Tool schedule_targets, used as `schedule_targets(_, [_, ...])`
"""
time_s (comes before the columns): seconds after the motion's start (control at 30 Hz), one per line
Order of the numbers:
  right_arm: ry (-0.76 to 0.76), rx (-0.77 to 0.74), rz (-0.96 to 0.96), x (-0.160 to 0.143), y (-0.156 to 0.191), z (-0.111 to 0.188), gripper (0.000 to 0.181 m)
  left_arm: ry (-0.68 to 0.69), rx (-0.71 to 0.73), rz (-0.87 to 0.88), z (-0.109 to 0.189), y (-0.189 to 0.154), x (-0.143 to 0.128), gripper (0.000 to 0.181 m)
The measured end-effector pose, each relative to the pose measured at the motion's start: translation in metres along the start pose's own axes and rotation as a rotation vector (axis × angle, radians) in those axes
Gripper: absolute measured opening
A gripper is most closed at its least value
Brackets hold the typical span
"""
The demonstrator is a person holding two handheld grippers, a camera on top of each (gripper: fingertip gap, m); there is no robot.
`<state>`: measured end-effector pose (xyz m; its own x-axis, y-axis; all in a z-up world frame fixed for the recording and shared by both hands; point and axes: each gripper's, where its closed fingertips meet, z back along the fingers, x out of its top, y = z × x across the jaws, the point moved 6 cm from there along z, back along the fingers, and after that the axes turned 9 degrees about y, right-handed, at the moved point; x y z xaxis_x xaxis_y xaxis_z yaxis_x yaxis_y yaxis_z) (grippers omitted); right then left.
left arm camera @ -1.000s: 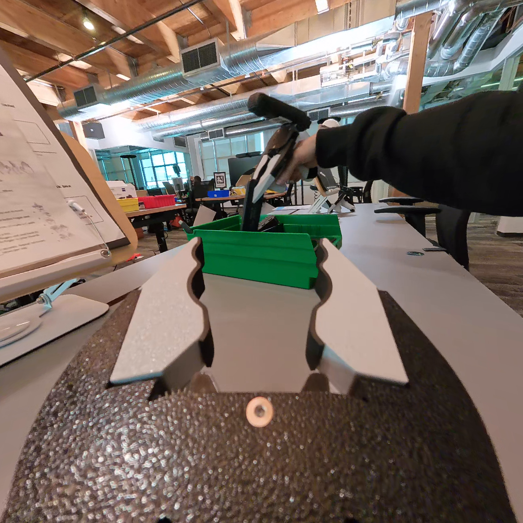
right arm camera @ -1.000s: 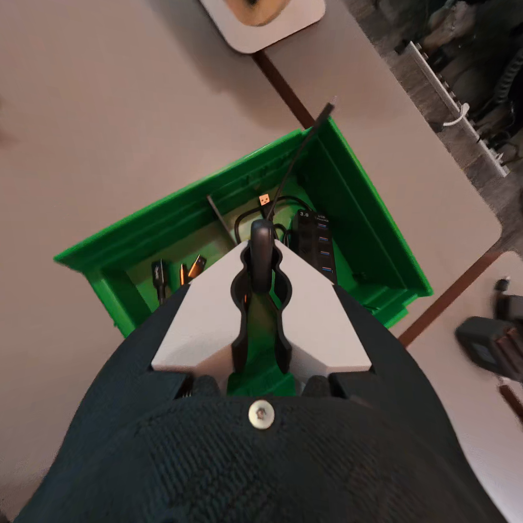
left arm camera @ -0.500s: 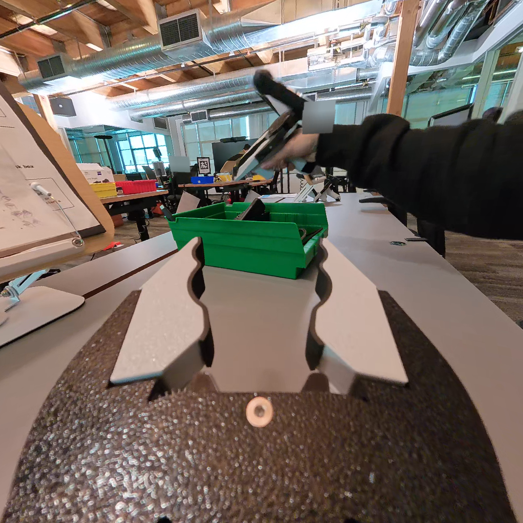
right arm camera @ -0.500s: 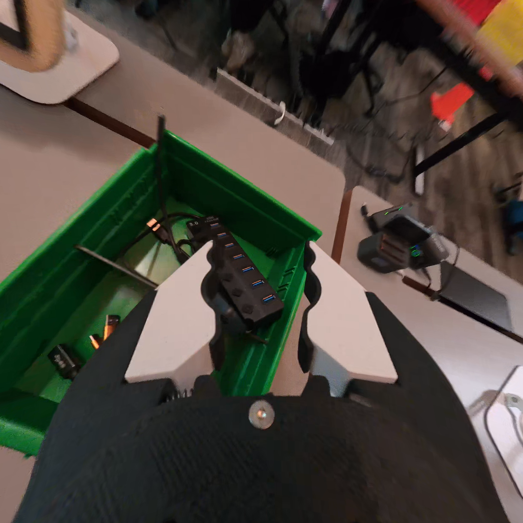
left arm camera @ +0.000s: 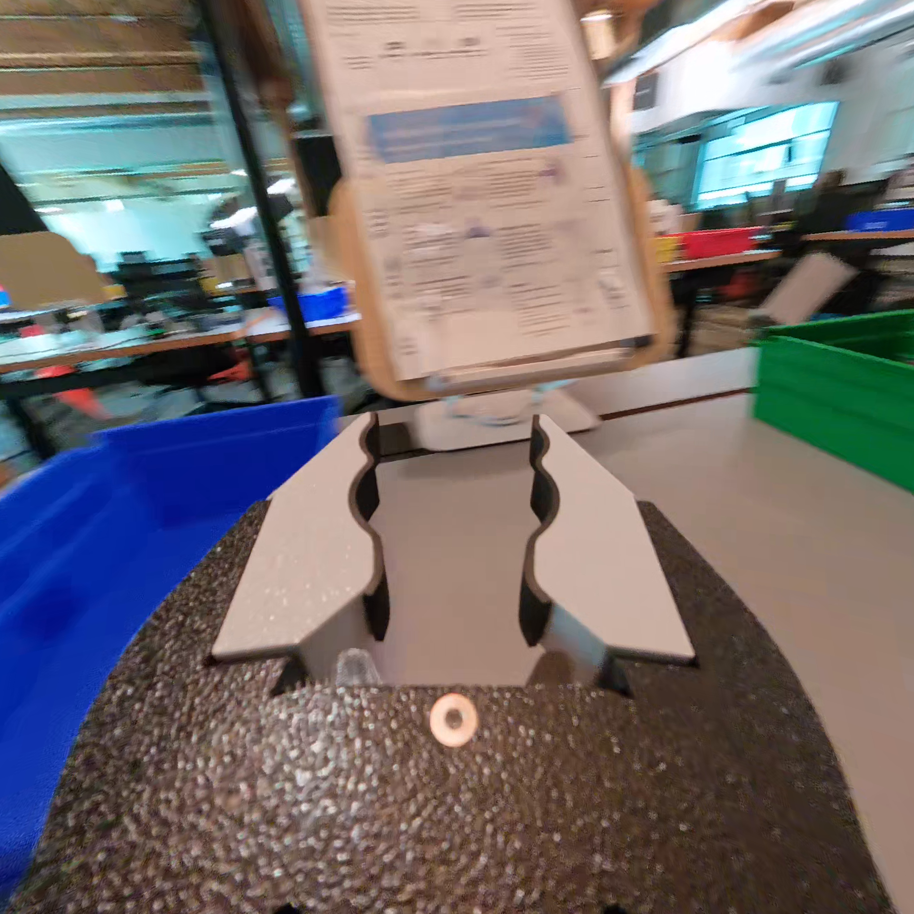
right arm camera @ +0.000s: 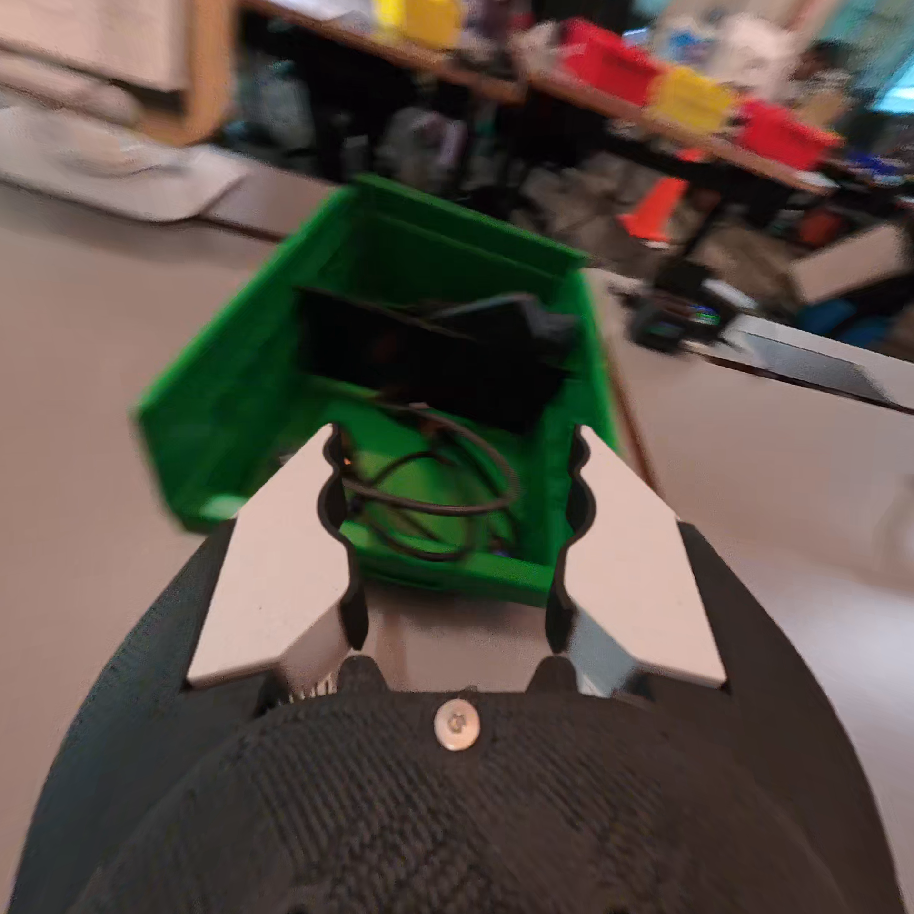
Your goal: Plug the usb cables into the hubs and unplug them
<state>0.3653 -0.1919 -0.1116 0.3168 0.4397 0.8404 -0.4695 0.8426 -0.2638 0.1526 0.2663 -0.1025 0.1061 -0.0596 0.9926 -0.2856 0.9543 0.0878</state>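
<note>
Cables point(right arm camera: 435, 499) coil in green bin point(right arm camera: 217, 395); direction unclear from blur.

Your left view: saturated blue plastic bin point(left arm camera: 148, 494), plain grey tabletop point(left arm camera: 742, 544), bright green plastic bin point(left arm camera: 841, 386), white printed sheet with a blue band on a tan wooden stand point(left arm camera: 484, 198). Your right view: green bin's black divider panel point(right arm camera: 420, 356), black looped cables point(right arm camera: 445, 499); both blurred.

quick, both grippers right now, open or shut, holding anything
left gripper: open, holding nothing, over bare table.
right gripper: open, holding nothing, in front of the green bin.
</note>
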Motion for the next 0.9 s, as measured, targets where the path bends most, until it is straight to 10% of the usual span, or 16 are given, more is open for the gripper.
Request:
schedule_targets(0.17, [-0.038,-0.059,-0.214,-0.037,-0.058,-0.004,0.093,0.155,0.404,-0.033,0.041,0.172,-0.01,0.07])
schedule_targets(0.3, [-0.059,0.033,-0.351,-0.051,-0.063,-0.023,0.095,0.362,0.361,0.046,0.042,0.252,-0.044,0.092])
schedule_targets(0.47, [0.011,0.015,-0.26,-0.057,-0.05,-0.044,0.084,0.394,0.159,0.152,0.029,0.255,-0.068,0.076])
schedule_targets(0.7, [-0.02,-0.12,-0.228,-0.058,-0.06,-0.047,0.042,0.385,0.227,0.053,0.022,0.247,-0.079,0.008])
schedule_targets(0.9, [-0.029,-0.051,-0.178,-0.064,-0.065,-0.049,0.006,0.371,0.17,0.18,0.033,0.235,-0.08,0.001])
